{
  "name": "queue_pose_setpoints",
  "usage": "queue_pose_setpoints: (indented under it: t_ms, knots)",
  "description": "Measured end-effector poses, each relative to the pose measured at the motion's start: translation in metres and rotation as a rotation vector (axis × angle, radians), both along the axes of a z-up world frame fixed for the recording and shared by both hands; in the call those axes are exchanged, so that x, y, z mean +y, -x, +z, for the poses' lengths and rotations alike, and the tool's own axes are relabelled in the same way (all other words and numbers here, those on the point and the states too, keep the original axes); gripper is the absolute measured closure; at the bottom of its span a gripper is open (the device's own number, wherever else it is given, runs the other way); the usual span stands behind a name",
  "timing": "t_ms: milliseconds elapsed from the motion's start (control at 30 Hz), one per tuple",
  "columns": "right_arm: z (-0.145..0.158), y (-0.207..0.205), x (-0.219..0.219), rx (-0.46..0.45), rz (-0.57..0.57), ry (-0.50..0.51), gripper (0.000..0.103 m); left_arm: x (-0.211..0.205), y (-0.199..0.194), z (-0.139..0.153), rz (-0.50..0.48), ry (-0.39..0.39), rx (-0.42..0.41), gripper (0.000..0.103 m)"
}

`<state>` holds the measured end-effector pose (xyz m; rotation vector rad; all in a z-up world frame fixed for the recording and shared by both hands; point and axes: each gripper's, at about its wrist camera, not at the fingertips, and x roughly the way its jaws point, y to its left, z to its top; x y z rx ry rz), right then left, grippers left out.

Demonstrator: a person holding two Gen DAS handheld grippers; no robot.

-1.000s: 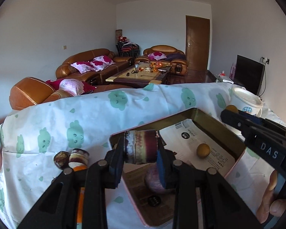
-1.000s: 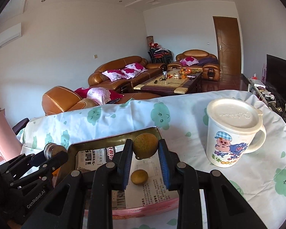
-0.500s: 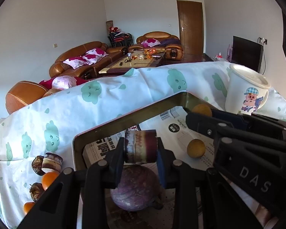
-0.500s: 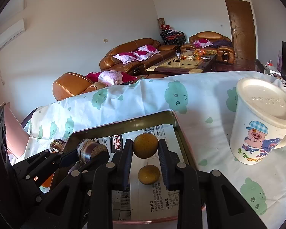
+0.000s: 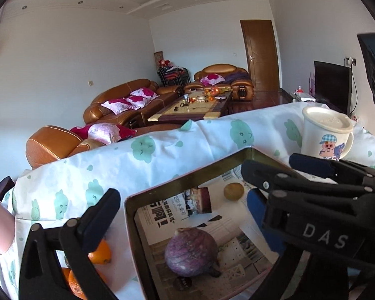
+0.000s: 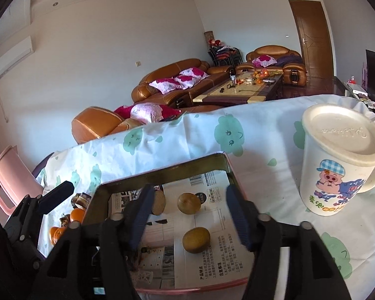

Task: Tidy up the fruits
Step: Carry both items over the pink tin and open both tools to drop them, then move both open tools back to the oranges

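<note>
Both grippers are hovering over the metal tray (image 6: 222, 158) and both have just been opening. The left gripper (image 5: 182, 215) has its jaws spread as wide as they go, with nothing clamped: one finger (image 5: 100, 215) hangs outside the tray's left wall, above the oranges (image 5: 101, 252) on the tablecloth (image 5: 142, 165), and the other sits over the tray's right side. Down between them, on the newspaper lining (image 6: 220, 265), the cut purple-and-brown fruit piece (image 5: 200, 201) is lying free, clear of the pads. Nearer the camera sits a big round purple fruit (image 5: 191, 252), also on the paper.

Over to the right gripper (image 6: 190, 216): jaws parted a good way, gripping nothing. Two small round yellow-brown fruits lie in the tray between its fingers, one farther back (image 6: 188, 203) and one closer (image 6: 196, 240), neither touched by a pad. The cut piece shows again just behind its left pad (image 6: 141, 215), flat tan face toward us.

Outside the tray on the left, oranges and a few dark brown fruits (image 6: 78, 201) are bunched together on the cloth. On the right stands a lidded cartoon-pig mug (image 6: 337, 165), upright, well apart from the tray.
</note>
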<state>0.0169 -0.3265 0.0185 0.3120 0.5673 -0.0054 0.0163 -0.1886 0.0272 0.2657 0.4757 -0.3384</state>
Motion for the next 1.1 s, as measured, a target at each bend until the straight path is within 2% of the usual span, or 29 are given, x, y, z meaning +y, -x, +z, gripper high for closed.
queue_pose_setpoints:
  t_ms: [33, 167, 367, 1100]
  knots:
    - [0.003, 0.004, -0.002, -0.026, -0.013, -0.004, 0.022, 0.001, 0.001, 0.002, 0.000, 0.002, -0.002, 0.000]
    - [0.010, 0.010, -0.007, -0.067, -0.064, 0.003, 0.022, 0.005, 0.002, 0.002, 0.015, 0.001, 0.013, 0.000]
    - [0.006, 0.011, -0.019, -0.058, -0.109, -0.038, 0.022, 0.015, 0.001, -0.005, 0.040, 0.008, 0.040, 0.000]
    - [0.006, 0.042, 0.017, -0.076, -0.219, 0.139, 0.022, 0.081, 0.012, -0.014, 0.132, 0.042, 0.065, 0.000]
